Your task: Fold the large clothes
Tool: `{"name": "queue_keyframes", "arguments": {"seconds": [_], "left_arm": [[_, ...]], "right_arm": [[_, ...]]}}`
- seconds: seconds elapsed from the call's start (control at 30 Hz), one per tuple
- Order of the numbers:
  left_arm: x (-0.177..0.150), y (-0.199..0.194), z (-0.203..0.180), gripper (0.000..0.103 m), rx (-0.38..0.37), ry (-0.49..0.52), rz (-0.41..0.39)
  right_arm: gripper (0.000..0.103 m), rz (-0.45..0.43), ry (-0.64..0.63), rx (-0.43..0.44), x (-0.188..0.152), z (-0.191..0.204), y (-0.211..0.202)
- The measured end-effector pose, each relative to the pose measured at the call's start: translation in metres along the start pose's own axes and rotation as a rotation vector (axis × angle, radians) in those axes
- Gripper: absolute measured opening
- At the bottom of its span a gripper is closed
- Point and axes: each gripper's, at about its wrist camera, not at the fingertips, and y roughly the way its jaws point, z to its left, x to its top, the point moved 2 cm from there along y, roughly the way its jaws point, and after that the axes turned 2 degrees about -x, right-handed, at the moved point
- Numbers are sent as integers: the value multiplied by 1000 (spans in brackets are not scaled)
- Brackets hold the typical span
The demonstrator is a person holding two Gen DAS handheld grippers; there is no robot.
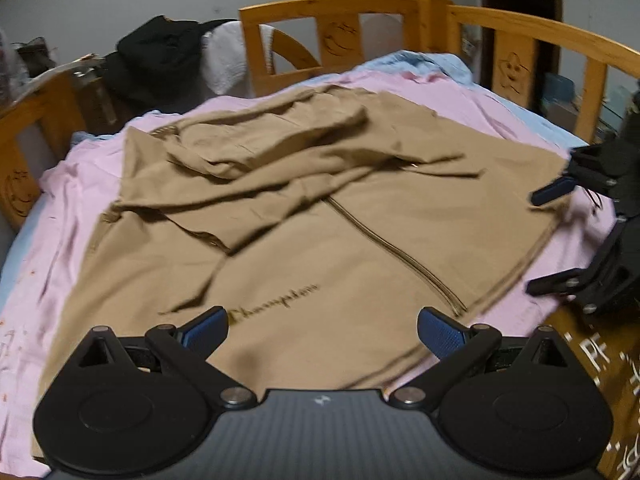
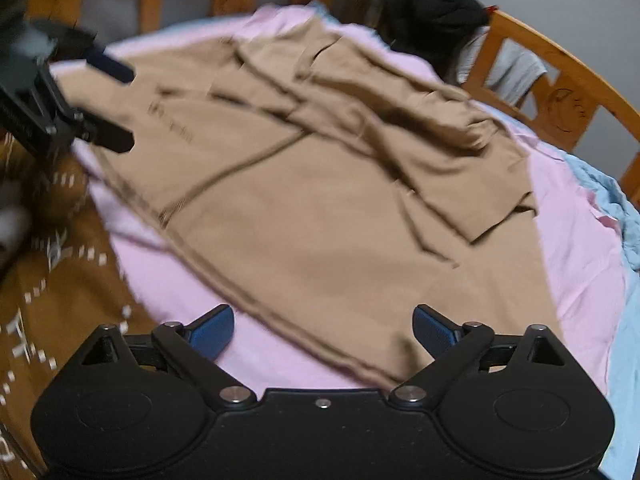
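Nearest the left camera, the left gripper (image 1: 322, 330) hangs over the near hem of the tan jacket (image 1: 320, 240), its blue-padded fingers spread wide and holding nothing. The right gripper (image 2: 322, 328), likewise released with nothing between its fingers, hovers over the jacket's bottom corner, where tan cloth meets the pink sheet (image 2: 580, 260); in the left view it shows at 3 o'clock, beside the jacket's edge.

The jacket lies front up on the sheet, zipper (image 1: 396, 252) running from centre toward 5 o'clock. Its sleeves (image 1: 280, 152) are already laid across the chest toward 11 o'clock, so the sleeve fold looks done and the body fold seems next. That would call for each gripper to drop onto the hem, pinch both layers, and carry them toward the collar.

Farther off, at 12 o'clock, stand the wooden bed rail (image 1: 332, 40) and a dark bundle of clothes (image 1: 160, 56).
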Motion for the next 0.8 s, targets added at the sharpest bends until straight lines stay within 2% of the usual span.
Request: {"name": "queue_keyframes", "arguments": {"seconds": [0.13, 0.17, 0.3, 0.4, 0.43, 0.53, 0.63, 0.7, 0.8], "left_arm": [[-8, 2, -6, 102, -24, 12, 15], [-9, 3, -7, 102, -33, 14, 20], [-12, 3, -9, 102, -49, 33, 28], [-12, 3, -12, 102, -50, 47, 28], [-12, 2, -13, 102, -47, 55, 25], [-11, 1, -15, 102, -17, 95, 18], [-7, 3, -14, 101, 63, 136, 17], [-2, 4, -10, 93, 104, 144, 18], [1, 0, 7, 86, 169, 142, 36]], "right_arm": [[94, -17, -33, -12, -1, 10, 8], [91, -28, -40, -20, 0, 11, 8], [69, -61, -19, -16, 2, 4, 6], [36, -90, -3, 5, 6, 1, 2], [31, -99, -6, 7, 8, 2, 0], [23, -124, 41, 20, 15, -1, -6], [17, -178, 153, 26, 25, -15, -15], [15, -227, 225, 24, 33, -27, -20], [13, -293, 272, -5, 42, -36, -25]]}}
